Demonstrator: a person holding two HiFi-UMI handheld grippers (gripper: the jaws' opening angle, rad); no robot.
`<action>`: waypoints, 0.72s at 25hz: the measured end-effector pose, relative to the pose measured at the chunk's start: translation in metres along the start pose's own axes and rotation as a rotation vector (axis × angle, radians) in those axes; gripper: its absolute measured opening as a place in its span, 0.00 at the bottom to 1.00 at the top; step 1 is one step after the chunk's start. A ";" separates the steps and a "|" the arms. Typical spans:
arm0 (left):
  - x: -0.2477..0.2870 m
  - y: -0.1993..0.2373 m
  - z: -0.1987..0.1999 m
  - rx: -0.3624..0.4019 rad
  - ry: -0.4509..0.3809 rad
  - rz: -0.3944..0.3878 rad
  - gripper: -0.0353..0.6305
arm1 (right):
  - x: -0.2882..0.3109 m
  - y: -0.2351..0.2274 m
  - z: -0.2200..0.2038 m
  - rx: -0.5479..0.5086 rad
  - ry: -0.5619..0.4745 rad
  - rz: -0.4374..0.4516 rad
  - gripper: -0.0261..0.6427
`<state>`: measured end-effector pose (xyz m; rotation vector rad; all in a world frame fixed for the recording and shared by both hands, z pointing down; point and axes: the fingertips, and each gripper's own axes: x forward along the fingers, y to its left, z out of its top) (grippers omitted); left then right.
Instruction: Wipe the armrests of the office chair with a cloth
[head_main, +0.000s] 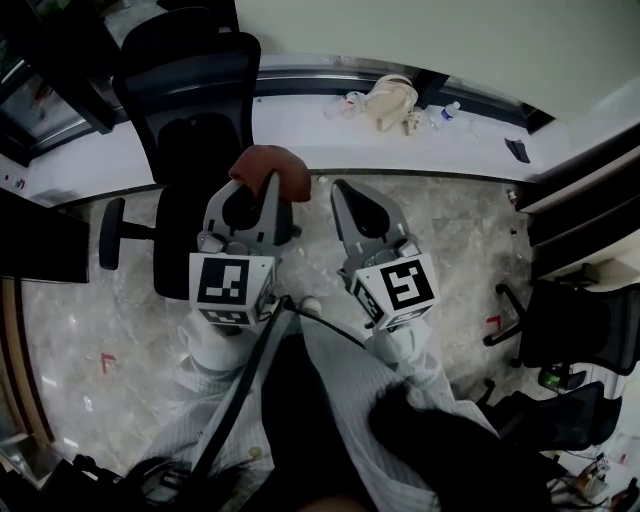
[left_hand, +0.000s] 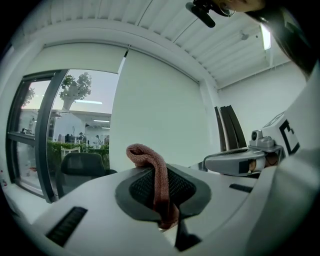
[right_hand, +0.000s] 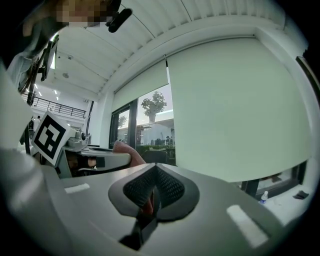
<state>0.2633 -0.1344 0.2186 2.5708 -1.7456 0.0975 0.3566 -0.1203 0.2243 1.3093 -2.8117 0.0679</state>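
Pale marbled floor (head_main: 460, 230) carries a black office chair (head_main: 190, 90) just beyond the left claw (head_main: 262, 190) and another dark chair (head_main: 578, 335) well right of the right claw (head_main: 347, 200); farther beyond both, a white table (head_main: 300, 125) holds a beige bag (head_main: 390, 100)

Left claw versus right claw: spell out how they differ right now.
The left claw is clamped on the reddish-brown cloth; the right claw is shut, with no cloth hanging from it. In the head view, the left claw shows over the black office chair, the right claw over marble floor. Both are closed and point forward.
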 end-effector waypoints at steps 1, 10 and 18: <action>-0.001 0.000 -0.001 -0.001 0.000 0.000 0.10 | 0.000 0.001 -0.002 0.000 0.003 0.002 0.04; -0.002 -0.003 0.002 0.000 -0.001 -0.020 0.10 | 0.002 0.004 -0.004 0.003 0.010 0.010 0.04; -0.003 -0.008 -0.001 0.000 0.011 -0.020 0.10 | -0.003 -0.004 -0.007 0.015 0.015 -0.006 0.04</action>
